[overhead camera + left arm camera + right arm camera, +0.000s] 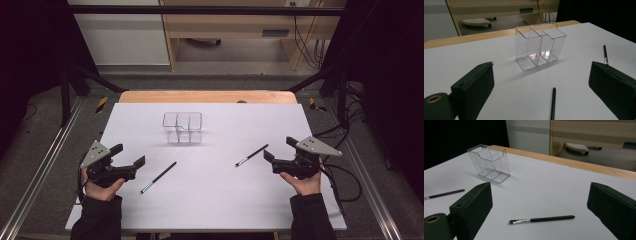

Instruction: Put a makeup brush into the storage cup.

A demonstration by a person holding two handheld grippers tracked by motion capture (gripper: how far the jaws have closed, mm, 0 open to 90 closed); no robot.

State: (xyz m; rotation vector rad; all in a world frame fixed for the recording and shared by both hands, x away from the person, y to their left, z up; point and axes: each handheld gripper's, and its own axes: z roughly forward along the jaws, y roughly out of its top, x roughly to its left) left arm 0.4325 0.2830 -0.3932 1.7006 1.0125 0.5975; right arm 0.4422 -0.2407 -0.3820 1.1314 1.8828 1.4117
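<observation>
A clear organizer (182,127) and two black-handled, silver-ferruled brushes (158,177) (251,155) lie on a white sheet (210,200).

High view overhead, looking forward and down; each gripper view low, near the table (210,200); all share the clear organizer (182,127).

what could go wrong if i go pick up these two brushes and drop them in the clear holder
Both brushes lie flat on the white table, so the open jaws of either gripper may skid the thin handle instead of catching it. The clear organizer looks light and stands empty, so a nudge from a brush tip might tip or slide it. Its clear walls make the dividers hard to see.
</observation>
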